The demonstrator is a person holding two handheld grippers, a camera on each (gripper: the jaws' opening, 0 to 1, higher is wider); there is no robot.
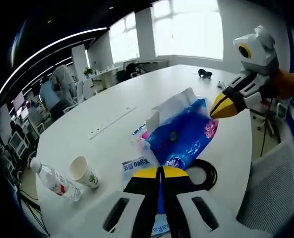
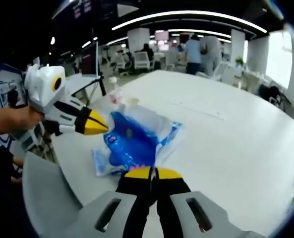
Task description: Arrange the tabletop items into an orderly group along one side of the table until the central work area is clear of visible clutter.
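A blue and white plastic pack of tissues lies on the white table, held at both ends. My left gripper is shut on its near edge, and a blue strip of the wrapper runs down between the jaws. My right gripper reaches in from the right and pinches the pack's far corner. In the right gripper view the same pack sits just past my right gripper, which is shut on its edge, while my left gripper bites it from the left.
A paper cup and a water bottle stand near the table's left edge. A white power strip lies mid-table, a black cable loop beside the pack, a small black object far off. A grey chair stands close.
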